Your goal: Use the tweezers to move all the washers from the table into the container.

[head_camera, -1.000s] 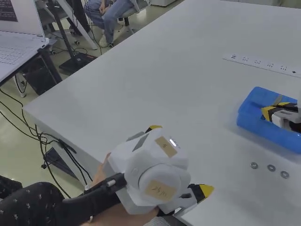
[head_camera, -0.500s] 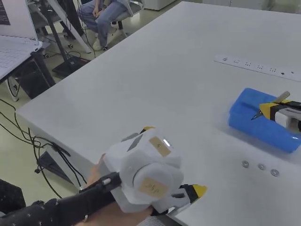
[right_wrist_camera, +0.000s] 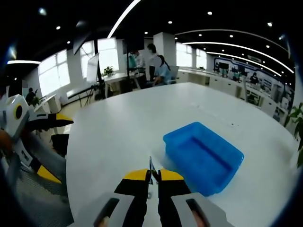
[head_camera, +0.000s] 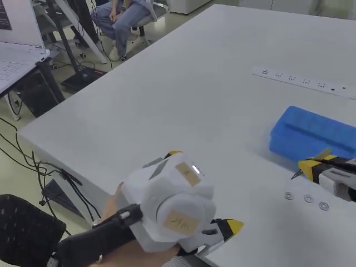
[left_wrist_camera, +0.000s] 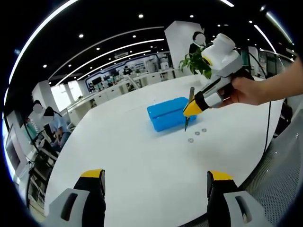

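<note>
At the left, the left hand-held gripper [left_wrist_camera: 156, 177] hangs idle by the near edge of the broad white desk [head_camera: 194, 94], its yellow-tipped jaws spread wide with nothing between them. Further right sits the shallow blue plastic container [head_camera: 311, 130]. Whether any washers lie in it is too small to tell. A second ago the right hand-held gripper [head_camera: 320, 166] was over that container; it has since come back off it toward the person and now sits on the container's near side, jaws pressed shut on the slim grey metal tweezers [left_wrist_camera: 188, 111]. The tweezers point down, with their tip close above the desk. Just beside that tip, three small round metal washers [head_camera: 308, 198] lie in a short row on the bare desk, near the container but outside it. The shift reads as lining up a pick, probably the washer nearest the tip. By this count three are left to move.
</note>
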`<state>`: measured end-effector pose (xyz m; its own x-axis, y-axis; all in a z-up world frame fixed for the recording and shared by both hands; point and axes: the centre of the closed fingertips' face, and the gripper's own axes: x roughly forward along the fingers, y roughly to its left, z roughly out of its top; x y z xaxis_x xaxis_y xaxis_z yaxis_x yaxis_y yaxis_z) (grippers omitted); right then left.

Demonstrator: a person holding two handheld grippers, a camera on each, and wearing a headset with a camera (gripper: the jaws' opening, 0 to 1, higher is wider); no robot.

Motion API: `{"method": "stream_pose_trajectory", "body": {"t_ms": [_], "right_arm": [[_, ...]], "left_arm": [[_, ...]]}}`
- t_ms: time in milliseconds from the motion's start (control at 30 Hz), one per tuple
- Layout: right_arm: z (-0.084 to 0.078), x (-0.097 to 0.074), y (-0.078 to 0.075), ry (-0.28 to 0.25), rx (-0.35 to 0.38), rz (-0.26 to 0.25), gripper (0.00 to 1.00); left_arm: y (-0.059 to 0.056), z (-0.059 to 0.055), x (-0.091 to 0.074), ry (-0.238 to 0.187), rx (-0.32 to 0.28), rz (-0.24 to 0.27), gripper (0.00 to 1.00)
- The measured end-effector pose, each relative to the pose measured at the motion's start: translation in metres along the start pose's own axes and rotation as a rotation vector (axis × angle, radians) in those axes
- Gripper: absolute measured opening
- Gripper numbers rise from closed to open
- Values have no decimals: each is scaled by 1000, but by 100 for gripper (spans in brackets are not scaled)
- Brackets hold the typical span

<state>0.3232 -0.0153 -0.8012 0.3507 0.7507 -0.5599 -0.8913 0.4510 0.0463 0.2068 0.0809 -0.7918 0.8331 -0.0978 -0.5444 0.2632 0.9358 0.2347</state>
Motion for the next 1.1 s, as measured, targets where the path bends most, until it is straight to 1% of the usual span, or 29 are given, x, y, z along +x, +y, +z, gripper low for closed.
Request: {"method": "stream_pose_trajectory", "body": {"t_ms": [33,133,300,467,633,667,867,1100], "right_arm": [[-4,0,1,10,8,3,3],[-9,0,4,18,23,8,3],[-15,-1,7,35,27,6,3],[-20,1,6,44,28,4,4],[-25,5,4,64,13,4,4],[-24,5,4,57,11,6,4],[-23,6,3,60,2,6,3],[-24,6,3,56,0,-7,2]], "left_arm": [[0,0,0,0,0,0,91],[0,0,0,1,2,-1,91],[-1,-1,0,3,5,-2,91],[-1,-1,0,5,7,0,90],[0,-3,0,14,10,2,90],[0,-3,0,14,10,2,90],[0,-3,1,16,14,5,89],[0,-3,1,14,14,3,89]]}}
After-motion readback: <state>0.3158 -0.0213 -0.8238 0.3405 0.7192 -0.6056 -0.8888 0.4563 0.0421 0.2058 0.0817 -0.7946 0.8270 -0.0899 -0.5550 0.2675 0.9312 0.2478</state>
